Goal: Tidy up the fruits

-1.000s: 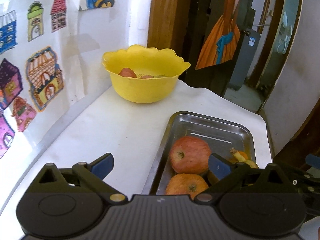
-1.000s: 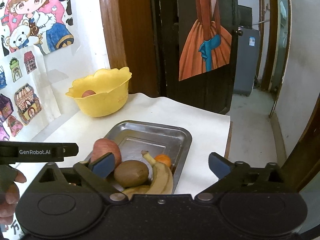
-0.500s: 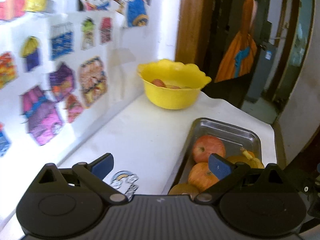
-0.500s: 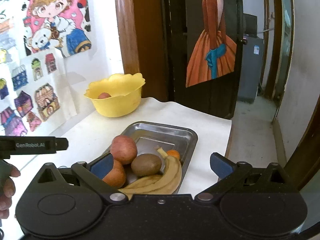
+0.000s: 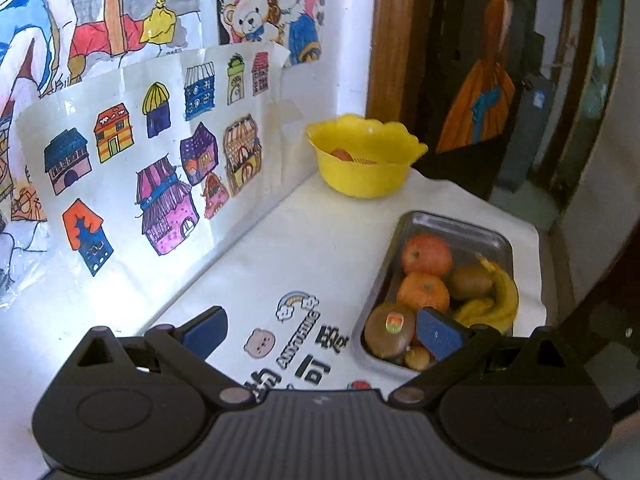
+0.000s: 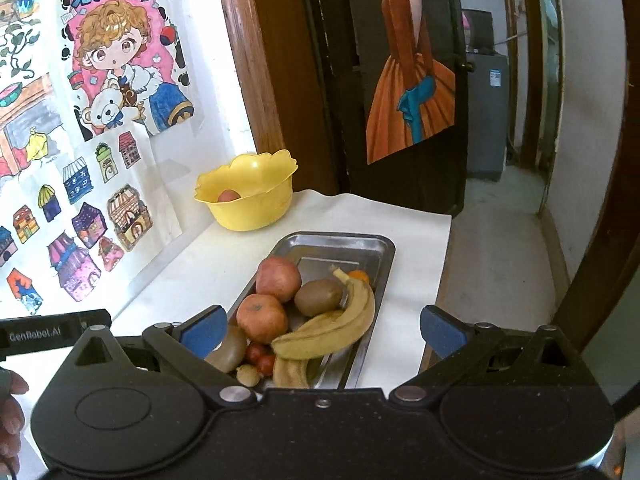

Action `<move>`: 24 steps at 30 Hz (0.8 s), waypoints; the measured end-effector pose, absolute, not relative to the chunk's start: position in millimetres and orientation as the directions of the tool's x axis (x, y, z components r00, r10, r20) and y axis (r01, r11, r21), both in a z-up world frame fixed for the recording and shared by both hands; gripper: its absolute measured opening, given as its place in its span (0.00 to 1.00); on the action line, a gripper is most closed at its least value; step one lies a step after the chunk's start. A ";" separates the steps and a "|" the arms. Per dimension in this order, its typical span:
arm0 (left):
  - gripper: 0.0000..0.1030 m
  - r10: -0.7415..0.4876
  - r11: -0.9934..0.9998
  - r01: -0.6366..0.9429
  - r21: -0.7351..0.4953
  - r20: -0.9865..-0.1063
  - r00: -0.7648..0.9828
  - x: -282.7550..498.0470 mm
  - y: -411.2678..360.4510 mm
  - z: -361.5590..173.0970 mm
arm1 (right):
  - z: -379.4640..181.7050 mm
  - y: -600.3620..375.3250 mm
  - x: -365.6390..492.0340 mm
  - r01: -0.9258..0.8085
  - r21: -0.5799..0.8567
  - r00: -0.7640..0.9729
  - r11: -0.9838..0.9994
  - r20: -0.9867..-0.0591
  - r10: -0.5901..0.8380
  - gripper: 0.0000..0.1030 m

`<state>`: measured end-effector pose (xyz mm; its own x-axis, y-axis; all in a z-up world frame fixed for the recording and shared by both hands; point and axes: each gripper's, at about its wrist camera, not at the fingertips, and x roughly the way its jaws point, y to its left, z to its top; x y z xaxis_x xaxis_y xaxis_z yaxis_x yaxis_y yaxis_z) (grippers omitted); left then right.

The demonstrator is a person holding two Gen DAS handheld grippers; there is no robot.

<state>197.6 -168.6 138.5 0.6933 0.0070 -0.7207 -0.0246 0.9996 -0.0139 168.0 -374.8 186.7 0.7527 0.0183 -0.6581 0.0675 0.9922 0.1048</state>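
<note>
A steel tray (image 6: 370, 245) (image 5: 460, 222) on the white table holds an apple (image 6: 278, 279) (image 5: 426, 254), an orange (image 6: 262, 317) (image 5: 423, 291), two kiwis (image 6: 319, 297) (image 5: 389, 335), bananas (image 6: 340, 326) (image 5: 498, 294) and small fruits. A yellow bowl (image 6: 252, 200) (image 5: 366, 160) at the far end holds a reddish fruit (image 6: 228, 196). My left gripper (image 5: 322, 330) hangs open above the table left of the tray. My right gripper (image 6: 322, 330) is open above the tray's near end, empty.
Drawings cover the wall (image 5: 140, 140) on the left. The table's right edge (image 6: 444, 256) drops to the floor beside a dark door (image 6: 400, 80). A hand (image 6: 10, 412) and the other gripper's body (image 6: 52, 332) show at the left of the right wrist view.
Both grippers have pulled back and risen from the tray, so more of the table and the wall drawings shows. Both stay open and empty.
</note>
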 end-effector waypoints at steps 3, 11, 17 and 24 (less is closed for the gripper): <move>1.00 -0.041 0.999 0.042 -0.017 -0.732 0.681 193.8 -163.1 137.9 | 189.7 -365.1 154.2 0.108 0.112 0.750 0.988 -0.662 -0.007 0.99; 0.99 -0.214 0.961 0.276 -0.037 -0.730 0.649 182.0 -136.9 143.1 | 200.0 -319.7 110.9 0.263 0.079 0.731 0.962 -0.667 -0.145 0.99; 0.99 -0.296 0.924 0.380 -0.048 -0.720 0.628 177.3 -111.8 150.0 | 208.9 -277.9 81.1 0.352 0.087 0.706 0.932 -0.679 -0.203 0.99; 0.99 -0.342 0.902 0.424 -0.077 -0.727 0.595 171.4 -89.5 151.5 | 213.0 -239.6 65.1 0.386 0.054 0.679 0.921 -0.692 -0.244 0.99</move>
<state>171.4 -89.5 151.5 0.5952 -0.3423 -0.7271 0.4243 0.9022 -0.0774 65.1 -239.6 213.0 0.6793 -0.2441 -0.6921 0.3862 0.9208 0.0543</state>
